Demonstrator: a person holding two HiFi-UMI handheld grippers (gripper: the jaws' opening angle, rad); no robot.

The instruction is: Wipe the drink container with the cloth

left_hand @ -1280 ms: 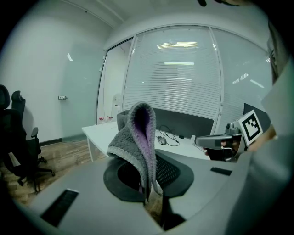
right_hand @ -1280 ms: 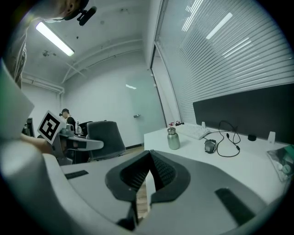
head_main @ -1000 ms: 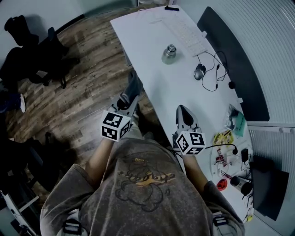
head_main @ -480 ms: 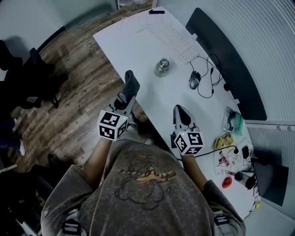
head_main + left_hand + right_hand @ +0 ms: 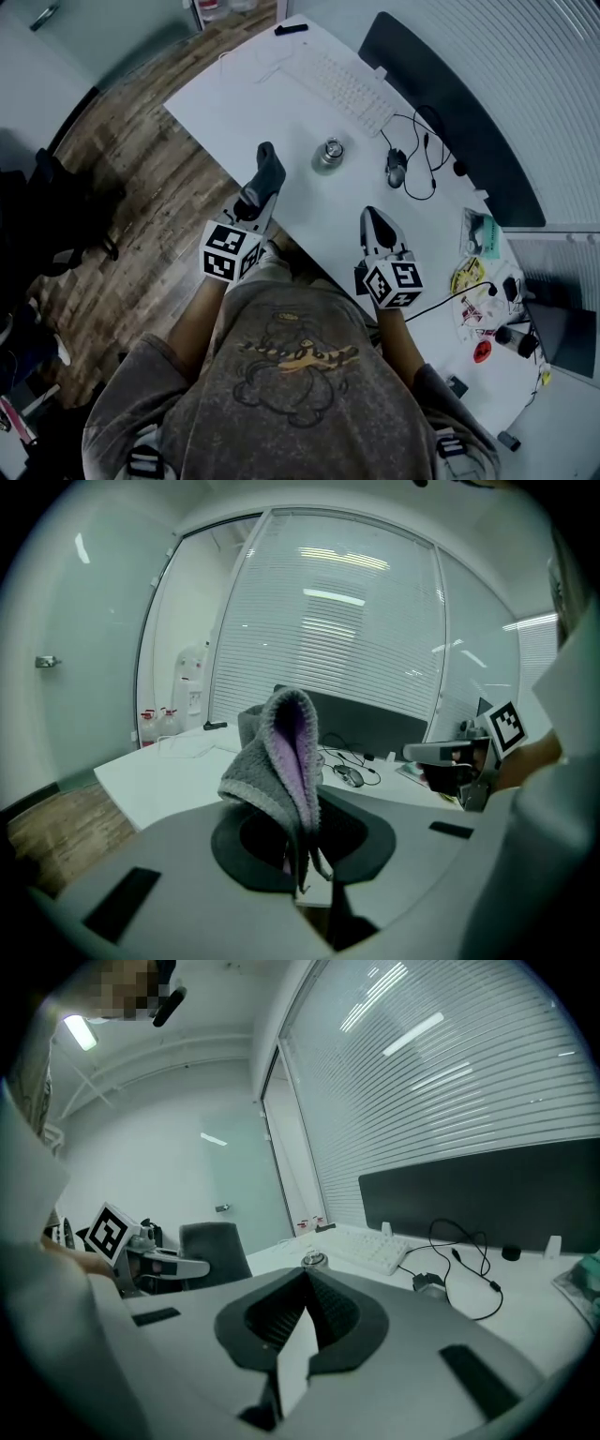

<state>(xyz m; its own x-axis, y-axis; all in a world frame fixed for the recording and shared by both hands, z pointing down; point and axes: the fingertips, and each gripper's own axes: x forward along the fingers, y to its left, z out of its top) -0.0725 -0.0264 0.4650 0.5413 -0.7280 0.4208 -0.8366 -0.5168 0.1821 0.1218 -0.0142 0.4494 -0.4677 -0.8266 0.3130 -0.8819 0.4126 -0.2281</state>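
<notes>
A small metal drink container [image 5: 329, 154] with a round lid stands on the white desk [image 5: 281, 103], ahead of both grippers; the right gripper view catches its lid [image 5: 312, 1259] just past the jaws. My left gripper [image 5: 262, 180] is shut on a grey cloth [image 5: 263, 173] with a lilac inner side [image 5: 292, 752], folded and sticking up from the jaws over the desk's near edge. My right gripper [image 5: 376, 225] hangs over the desk to the right, jaws shut with nothing between them.
A white keyboard [image 5: 343, 82] lies behind the container, a mouse [image 5: 396, 168] with its looping cable to its right. A dark panel [image 5: 450, 122] lines the desk's far side. Small packets and clutter [image 5: 478, 281] sit at the right end. Wooden floor [image 5: 122, 206] is on the left.
The view has shifted: the desk and container sit lower and closer to the grippers. Both grippers keep their pose, the left still holding the cloth.
</notes>
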